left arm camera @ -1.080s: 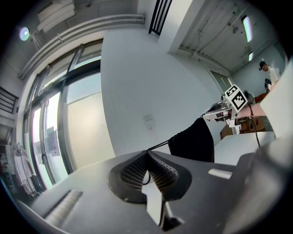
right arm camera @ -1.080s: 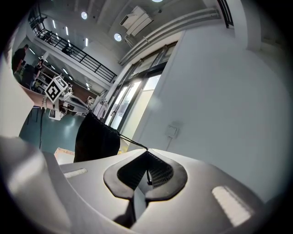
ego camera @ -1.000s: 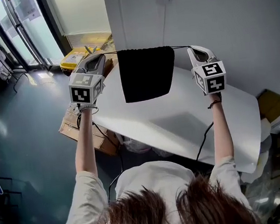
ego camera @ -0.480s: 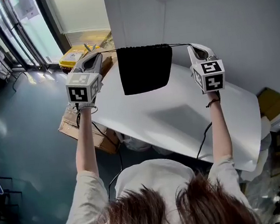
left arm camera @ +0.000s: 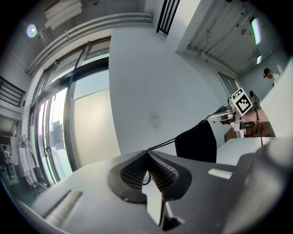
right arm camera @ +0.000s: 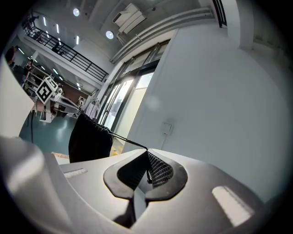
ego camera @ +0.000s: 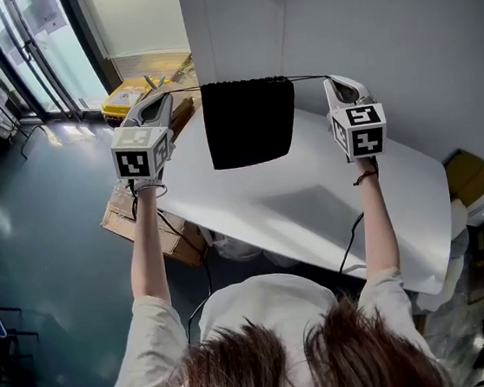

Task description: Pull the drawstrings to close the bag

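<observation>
Daylight from the glass doors (ego camera: 31, 48) left of the desk (ego camera: 251, 196) glares on the floor (ego camera: 68, 131) beside it. A soft shadow lies on the desk. Gripper views bend strongly, corners black.

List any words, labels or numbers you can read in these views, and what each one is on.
None is readable.
Cube on the left gripper: square marker patterns, no letters.
Cube on the right gripper: the same.
Sheets on the glass door: too blurred to read.
Yellow box: any print too small.
Black bag: plain.
</observation>
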The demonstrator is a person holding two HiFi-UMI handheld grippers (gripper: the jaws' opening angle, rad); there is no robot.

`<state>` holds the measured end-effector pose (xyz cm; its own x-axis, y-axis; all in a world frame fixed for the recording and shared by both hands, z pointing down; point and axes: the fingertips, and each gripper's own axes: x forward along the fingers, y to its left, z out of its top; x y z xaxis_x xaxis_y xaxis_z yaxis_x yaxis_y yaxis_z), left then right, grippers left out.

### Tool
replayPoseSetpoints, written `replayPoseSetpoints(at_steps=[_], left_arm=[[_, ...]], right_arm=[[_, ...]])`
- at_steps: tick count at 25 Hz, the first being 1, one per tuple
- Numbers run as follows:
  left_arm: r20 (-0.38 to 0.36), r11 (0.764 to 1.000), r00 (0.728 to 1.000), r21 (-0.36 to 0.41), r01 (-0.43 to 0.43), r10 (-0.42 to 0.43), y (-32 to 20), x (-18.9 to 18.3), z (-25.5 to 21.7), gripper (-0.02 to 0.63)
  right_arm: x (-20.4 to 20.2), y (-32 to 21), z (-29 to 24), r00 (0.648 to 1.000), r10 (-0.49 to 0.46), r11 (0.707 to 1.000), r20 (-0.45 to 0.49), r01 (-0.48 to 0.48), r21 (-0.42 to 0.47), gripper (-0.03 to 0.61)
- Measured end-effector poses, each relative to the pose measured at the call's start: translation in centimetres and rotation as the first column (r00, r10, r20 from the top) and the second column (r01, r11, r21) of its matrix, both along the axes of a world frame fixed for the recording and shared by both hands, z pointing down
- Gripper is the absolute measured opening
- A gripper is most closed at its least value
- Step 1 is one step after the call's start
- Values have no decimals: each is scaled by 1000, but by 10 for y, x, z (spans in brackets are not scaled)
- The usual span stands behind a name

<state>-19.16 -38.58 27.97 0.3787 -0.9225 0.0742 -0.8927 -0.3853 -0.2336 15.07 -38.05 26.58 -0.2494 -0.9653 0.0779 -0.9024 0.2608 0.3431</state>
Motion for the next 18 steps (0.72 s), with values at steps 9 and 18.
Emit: replayPoseSetpoints(at_steps=[9, 18], left_arm=[[16, 1000, 1000, -2, 18, -18, 1, -8, 0, -3], [30, 1000, 999, 1, 27, -27, 2, -14, 2, -3]], right_arm=[[2, 1, 0, 999, 29, 1000, 21, -29, -1, 15], [3, 0, 1, 998, 51, 999, 37, -51, 1, 15]])
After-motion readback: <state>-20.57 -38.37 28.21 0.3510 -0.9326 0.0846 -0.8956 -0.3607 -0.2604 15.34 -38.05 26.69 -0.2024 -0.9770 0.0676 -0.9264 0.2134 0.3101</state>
